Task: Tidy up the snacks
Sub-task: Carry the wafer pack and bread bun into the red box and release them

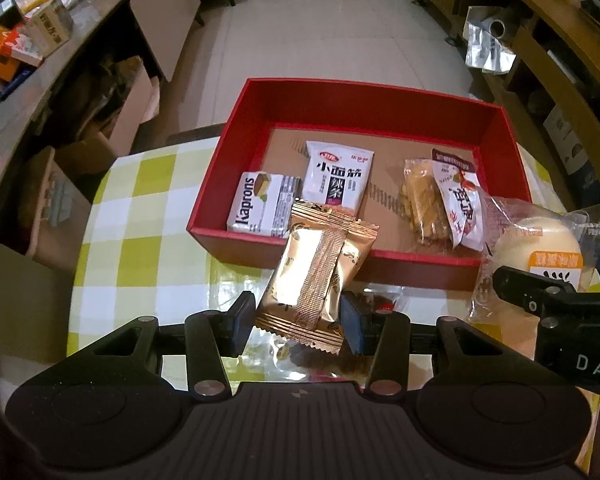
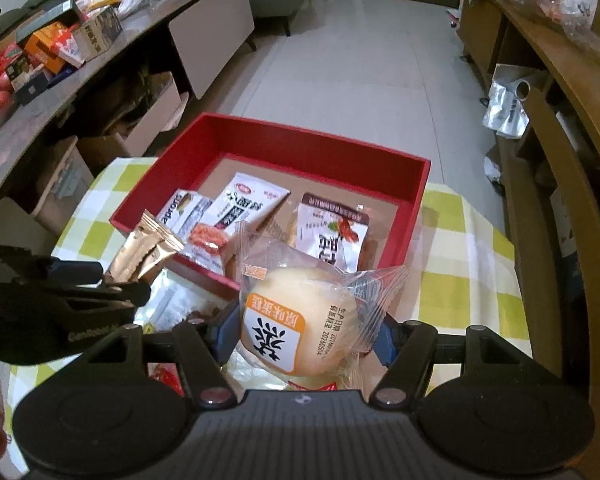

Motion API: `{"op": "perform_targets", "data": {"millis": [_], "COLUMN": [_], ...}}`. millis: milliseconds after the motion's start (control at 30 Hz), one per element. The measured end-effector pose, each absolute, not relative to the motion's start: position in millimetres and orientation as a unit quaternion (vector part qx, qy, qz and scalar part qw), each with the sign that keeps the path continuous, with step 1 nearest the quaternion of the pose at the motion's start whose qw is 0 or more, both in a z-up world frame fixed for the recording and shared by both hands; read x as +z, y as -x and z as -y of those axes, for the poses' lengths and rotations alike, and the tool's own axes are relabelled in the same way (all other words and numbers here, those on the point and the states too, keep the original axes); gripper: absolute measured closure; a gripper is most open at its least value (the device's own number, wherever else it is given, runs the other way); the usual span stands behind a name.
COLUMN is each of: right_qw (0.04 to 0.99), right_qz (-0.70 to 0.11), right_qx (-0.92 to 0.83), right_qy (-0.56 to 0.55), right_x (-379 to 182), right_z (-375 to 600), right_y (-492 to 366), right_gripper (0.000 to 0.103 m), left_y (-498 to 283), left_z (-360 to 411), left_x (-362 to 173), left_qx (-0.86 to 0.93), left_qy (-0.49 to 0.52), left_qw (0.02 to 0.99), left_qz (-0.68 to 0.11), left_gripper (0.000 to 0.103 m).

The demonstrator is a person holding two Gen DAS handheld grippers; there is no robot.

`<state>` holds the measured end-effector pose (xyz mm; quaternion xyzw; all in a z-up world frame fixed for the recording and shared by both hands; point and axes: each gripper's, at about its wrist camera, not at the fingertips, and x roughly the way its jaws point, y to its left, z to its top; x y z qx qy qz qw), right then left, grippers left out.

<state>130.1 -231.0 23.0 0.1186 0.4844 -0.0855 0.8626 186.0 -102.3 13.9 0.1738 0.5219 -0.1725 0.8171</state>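
We hold a snack in each gripper above the near edge of the red box (image 1: 364, 112). Our left gripper (image 1: 298, 320) is clamped on a gold packet (image 1: 320, 276), its blue pads pressing the packet's lower sides while the top of the packet tilts toward the box's front wall. Our right gripper (image 2: 306, 332) is closed on a clear-wrapped bun (image 2: 300, 316) with an orange-and-white label, the pads squeezing the wrapper on both sides. In the left wrist view the bun sits at the right, beside the box's near right corner, with a black finger of the right gripper across it. In the right wrist view the gold packet shows at the left, just in front of the box. The box stands on a table (image 1: 148, 216) with a yellow-and-white check cloth and already holds several snacks: a Kaprons pack (image 1: 260, 208) in the near left corner, a white sachet (image 1: 338, 172) just beyond it, a clear bag (image 1: 422, 200) of brown pieces toward the right, and a white-and-red pouch (image 1: 460, 200) overlapping that bag. More wrapped snacks lie on the cloth under our grippers, too hidden to name.
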Motion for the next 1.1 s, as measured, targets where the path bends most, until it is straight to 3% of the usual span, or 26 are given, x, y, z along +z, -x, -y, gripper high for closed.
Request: {"op": "perform_targets", "data": {"millis": [467, 1100], "right_qw": [0.876, 0.868], "right_qz": [-0.446, -0.450], "right_qx": [-0.112, -0.134], "right_qy": [-0.146, -0.161], "right_x": [28, -23], "right_z": [255, 271], "right_y": [-154, -196], "right_gripper": [0.032, 0.030], "left_y": [-210, -258], "left_z": [119, 133], "left_x": [17, -30], "left_qx": [-0.176, -0.158], "left_qy": [-0.164, -0.173], "left_qw": [0.825, 0.821], "left_qz": [-0.512, -0.520], "left_gripper": [0.049, 0.043]}}
